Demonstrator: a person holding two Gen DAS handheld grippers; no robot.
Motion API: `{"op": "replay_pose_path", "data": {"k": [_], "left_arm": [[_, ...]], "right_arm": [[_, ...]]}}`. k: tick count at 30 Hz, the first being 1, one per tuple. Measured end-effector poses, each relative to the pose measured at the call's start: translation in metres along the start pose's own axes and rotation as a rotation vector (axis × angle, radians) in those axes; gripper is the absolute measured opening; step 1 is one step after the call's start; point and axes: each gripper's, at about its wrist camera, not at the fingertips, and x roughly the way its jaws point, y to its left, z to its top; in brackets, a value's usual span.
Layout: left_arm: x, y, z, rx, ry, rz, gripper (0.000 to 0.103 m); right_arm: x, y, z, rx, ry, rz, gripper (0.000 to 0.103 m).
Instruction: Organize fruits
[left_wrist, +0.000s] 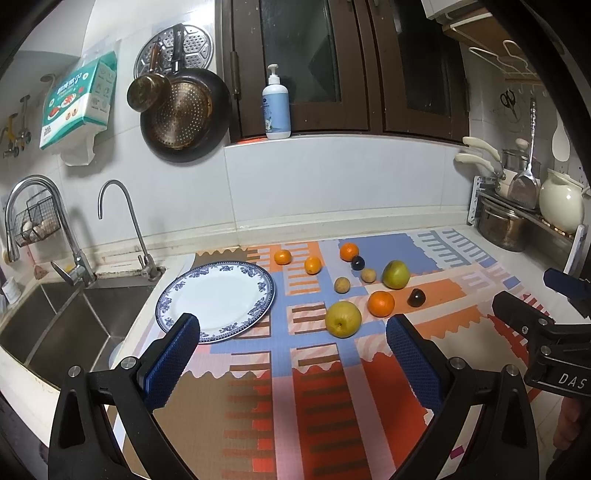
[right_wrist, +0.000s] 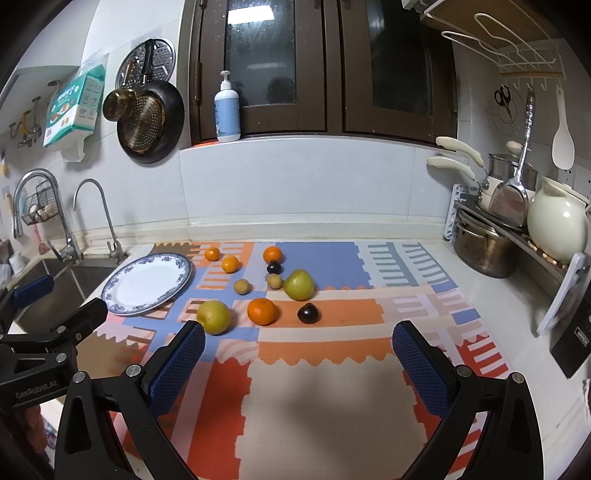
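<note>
Off to the left of both tools lies the steel sink (left_wrist: 66, 325), with two taps behind it, and just beside it on the worktop (right_wrist: 424, 236) sits a white plate with a blue rim (left_wrist: 218, 301), bare of fruit, ahead and to the left of the left tool (left_wrist: 293, 354). That tool hangs above the patterned mat (left_wrist: 295, 406) with its blue pads spread wide and nothing between them. Straight ahead of it, nearest, rests a yellow apple (left_wrist: 342, 319), and just to the right of that a large orange (left_wrist: 381, 303) and a dark plum (left_wrist: 416, 297). Farther out from the tools lie two small brown fruits (left_wrist: 342, 285), a green apple (left_wrist: 396, 274), a second dark plum (left_wrist: 357, 263) touching an orange (left_wrist: 349, 251) behind it, and two small oranges (left_wrist: 283, 257) toward the plate. All the fruit sits loose on the mat, none on the plate. The right tool (right_wrist: 299, 354) hovers to the right of the left one, likewise gaping wide and holding nothing, with the fruit ahead and slightly left of it. Far right, against the wall, stand a steel pot (right_wrist: 484, 251) and a cream jug (right_wrist: 556, 221).
</note>
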Motion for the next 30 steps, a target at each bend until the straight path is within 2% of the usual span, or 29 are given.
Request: {"op": "replay_pose_path", "data": {"k": [30], "left_arm": [[0.010,-0.004,-0.009,0.020,0.016,-0.015,0.103]], "right_arm": [[0.010,-0.002,-0.009,-0.014,0.018,0.022,0.103]]}}
